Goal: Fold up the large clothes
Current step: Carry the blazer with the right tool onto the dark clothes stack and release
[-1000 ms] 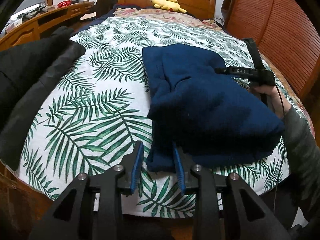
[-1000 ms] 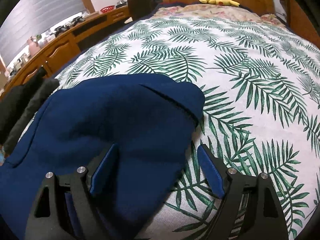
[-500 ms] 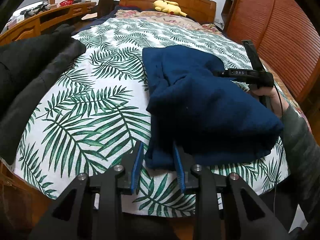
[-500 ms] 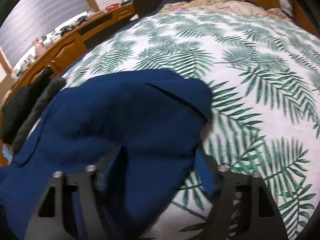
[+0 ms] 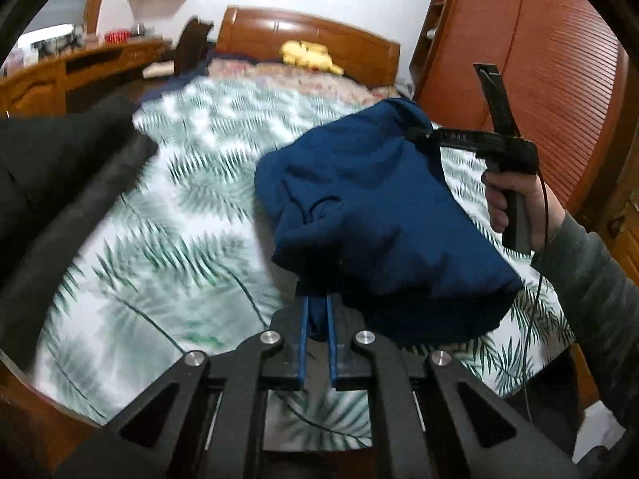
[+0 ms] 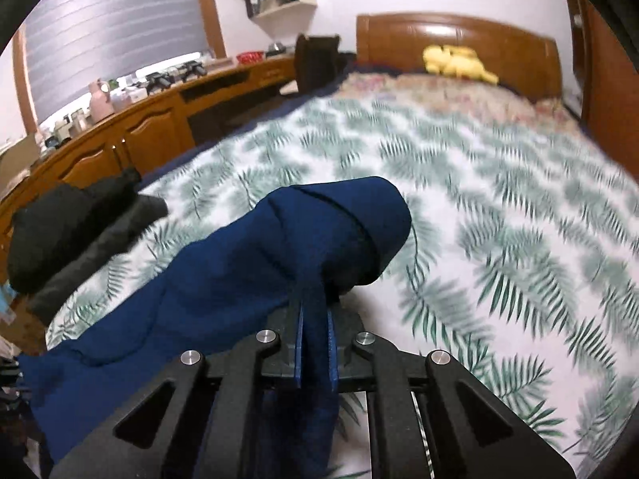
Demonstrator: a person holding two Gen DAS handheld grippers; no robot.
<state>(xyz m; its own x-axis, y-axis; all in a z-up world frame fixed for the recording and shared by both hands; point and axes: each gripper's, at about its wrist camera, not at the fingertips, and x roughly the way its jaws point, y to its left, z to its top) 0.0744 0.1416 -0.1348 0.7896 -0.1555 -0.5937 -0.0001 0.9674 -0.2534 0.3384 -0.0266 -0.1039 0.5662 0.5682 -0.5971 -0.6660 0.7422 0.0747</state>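
Observation:
A dark blue garment (image 5: 379, 207), folded into a thick bundle, hangs lifted above the palm-leaf bedspread (image 5: 171, 231). My left gripper (image 5: 317, 299) is closing its jaws on the bundle's near lower edge, and the blue pads pinch a tuck of cloth. In the left wrist view a person's hand (image 5: 515, 199) holds the right gripper (image 5: 419, 135), whose tips are buried in the bundle's far top corner. In the right wrist view my right gripper (image 6: 315, 303) is also closing, with a fold of the blue garment (image 6: 247, 279) clamped between its pads.
A black coat (image 5: 60, 167) lies along the bed's left side, also visible as the black coat (image 6: 72, 235). A yellow plush toy (image 6: 459, 60) sits at the wooden headboard (image 5: 311, 32). A cluttered wooden desk (image 6: 151, 127) runs on the left; a wooden wardrobe (image 5: 551, 64) stands right.
Both grippers went from open around the garment's edges to pinched on the cloth. Both rose, lifting the blue bundle off the bedspread; the right rose more.

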